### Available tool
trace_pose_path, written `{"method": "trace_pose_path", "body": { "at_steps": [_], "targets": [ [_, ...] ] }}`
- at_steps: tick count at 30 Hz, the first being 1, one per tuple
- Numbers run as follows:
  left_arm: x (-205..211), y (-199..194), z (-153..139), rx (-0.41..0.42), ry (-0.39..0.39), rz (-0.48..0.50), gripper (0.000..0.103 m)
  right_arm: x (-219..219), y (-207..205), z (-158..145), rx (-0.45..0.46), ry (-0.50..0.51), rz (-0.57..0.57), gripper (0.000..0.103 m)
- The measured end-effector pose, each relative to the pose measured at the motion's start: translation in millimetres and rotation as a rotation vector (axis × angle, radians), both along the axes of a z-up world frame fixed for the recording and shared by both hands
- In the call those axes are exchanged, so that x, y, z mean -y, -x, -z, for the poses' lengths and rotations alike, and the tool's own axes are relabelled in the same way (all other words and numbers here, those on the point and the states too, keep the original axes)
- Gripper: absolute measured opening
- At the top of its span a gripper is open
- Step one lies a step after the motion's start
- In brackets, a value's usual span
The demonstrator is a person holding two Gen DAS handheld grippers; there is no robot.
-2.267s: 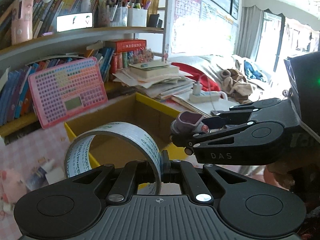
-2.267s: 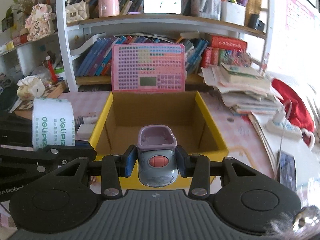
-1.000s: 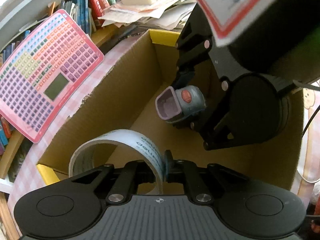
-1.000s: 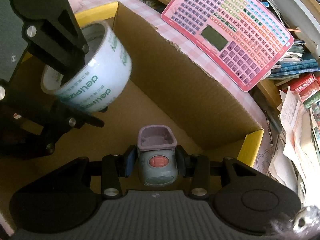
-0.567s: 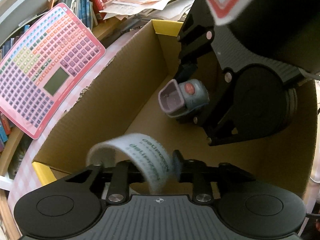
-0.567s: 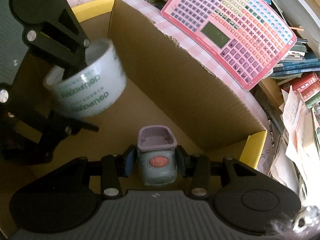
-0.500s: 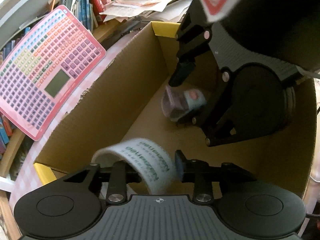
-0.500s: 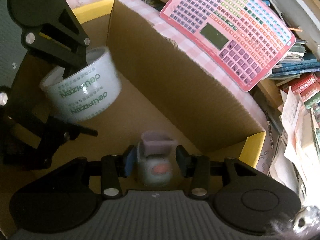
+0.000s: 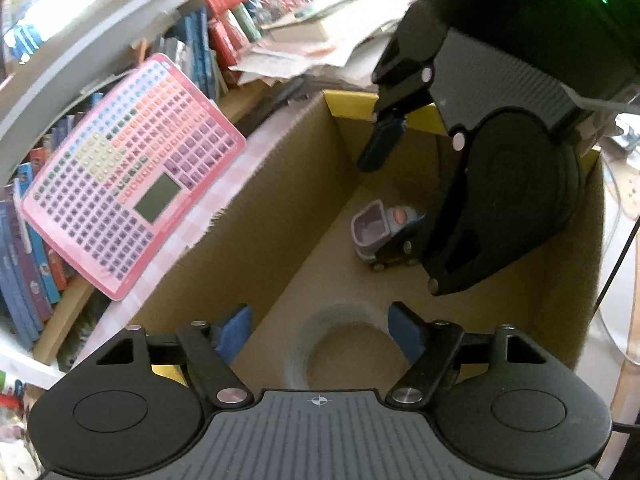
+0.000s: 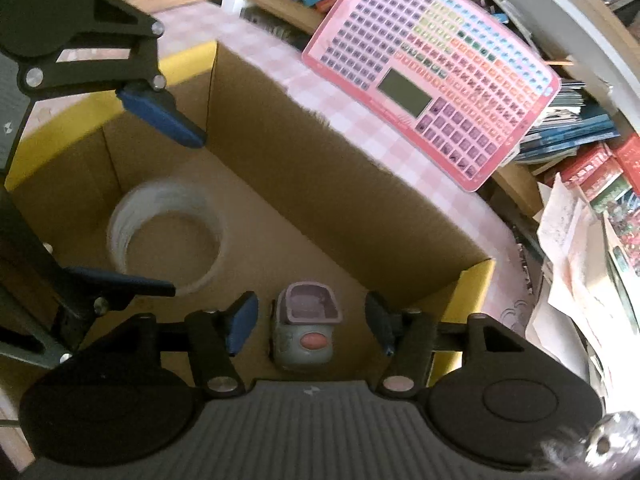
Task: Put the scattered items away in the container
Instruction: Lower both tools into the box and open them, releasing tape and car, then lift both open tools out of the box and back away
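A cardboard box [image 9: 260, 240] [image 10: 320, 168] with yellow flaps stands open below both grippers. A white tape roll [image 9: 298, 340] [image 10: 124, 220], blurred, lies flat on the box floor. My left gripper [image 9: 320, 330] [image 10: 184, 216] hangs above it, its jaws opening and the blue pads clear of the roll. A small grey and purple toy car [image 9: 380, 232] [image 10: 306, 328] stands on the floor by the near wall. Above it my right gripper [image 10: 310, 320] [image 9: 394, 200] is opening too, its pads apart from the car.
A pink toy keyboard [image 9: 128, 200] [image 10: 432, 68] leans against the bookshelf behind the box, on a pink chequered cloth [image 10: 360, 116]. Books [image 9: 24, 240] fill the shelves. A pile of papers and books [image 10: 580, 232] lies to the box's right.
Both grippers have opened. The tape roll dropped out of the left one and the toy car out of the right one, both onto the box floor. Both grippers rose slightly.
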State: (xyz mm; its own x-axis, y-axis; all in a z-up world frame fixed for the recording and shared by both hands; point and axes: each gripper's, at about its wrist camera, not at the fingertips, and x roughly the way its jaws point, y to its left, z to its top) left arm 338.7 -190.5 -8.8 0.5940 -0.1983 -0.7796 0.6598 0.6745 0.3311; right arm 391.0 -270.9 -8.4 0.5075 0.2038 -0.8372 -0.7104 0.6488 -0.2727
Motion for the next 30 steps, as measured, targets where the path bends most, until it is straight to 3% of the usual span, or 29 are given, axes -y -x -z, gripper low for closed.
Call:
{"method": "trace_pose_path", "body": {
  "at_steps": [5, 16, 30],
  "targets": [
    [-11, 15, -17, 0.042, 0.056, -0.03, 0.077, 3, 14, -20, 0.054, -0.021, 0.031, 0.068],
    [-49, 52, -58, 0.137, 0.217, -0.139, 0.081, 6, 66, -64, 0.156, -0.149, 0.134, 0.071],
    [-92, 116, -82, 0.191, 0.368, -0.182, 0.082, 21, 132, -94, 0.239, -0.355, 0.396, 0.073]
  ]
}}
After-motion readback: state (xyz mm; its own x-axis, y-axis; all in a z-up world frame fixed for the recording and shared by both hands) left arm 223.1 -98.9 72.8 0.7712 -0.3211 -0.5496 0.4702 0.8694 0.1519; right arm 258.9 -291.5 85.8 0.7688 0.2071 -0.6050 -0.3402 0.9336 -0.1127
